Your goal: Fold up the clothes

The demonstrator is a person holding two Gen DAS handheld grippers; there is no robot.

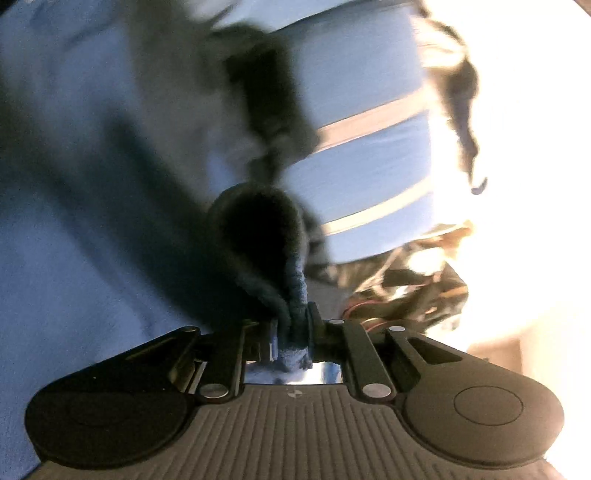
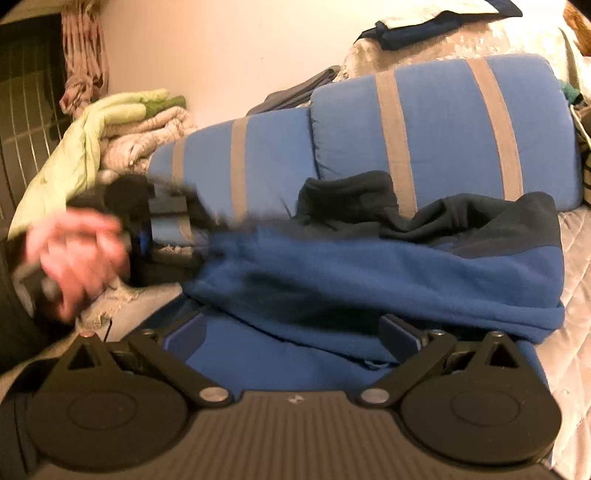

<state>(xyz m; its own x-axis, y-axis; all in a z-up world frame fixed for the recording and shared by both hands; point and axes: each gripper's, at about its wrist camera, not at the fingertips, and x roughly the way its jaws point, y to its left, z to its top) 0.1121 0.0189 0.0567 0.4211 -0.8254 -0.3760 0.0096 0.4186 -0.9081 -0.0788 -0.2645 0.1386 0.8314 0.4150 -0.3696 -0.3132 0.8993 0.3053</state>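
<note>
A blue fleece garment (image 2: 369, 269) with dark navy panels lies crumpled on the bed, against two striped cushions. In the left wrist view my left gripper (image 1: 291, 325) is shut on a dark navy hem of the fleece (image 1: 258, 236), which loops up out of the jaws; the rest of the fleece (image 1: 92, 184) hangs blurred to the left. My right gripper (image 2: 291, 332) stands open low over the near edge of the fleece, its fingers wide apart and nothing pinched. At the left of the right wrist view a hand (image 2: 74, 254) holds the left gripper (image 2: 147, 221), blurred.
Two blue cushions with grey stripes (image 2: 443, 122) lie behind the fleece. A pile of green and beige linens (image 2: 122, 122) sits at the back left by the wall. A pale quilted bedspread (image 2: 576, 295) shows at the right, with dark clothes (image 2: 406, 29) farther back.
</note>
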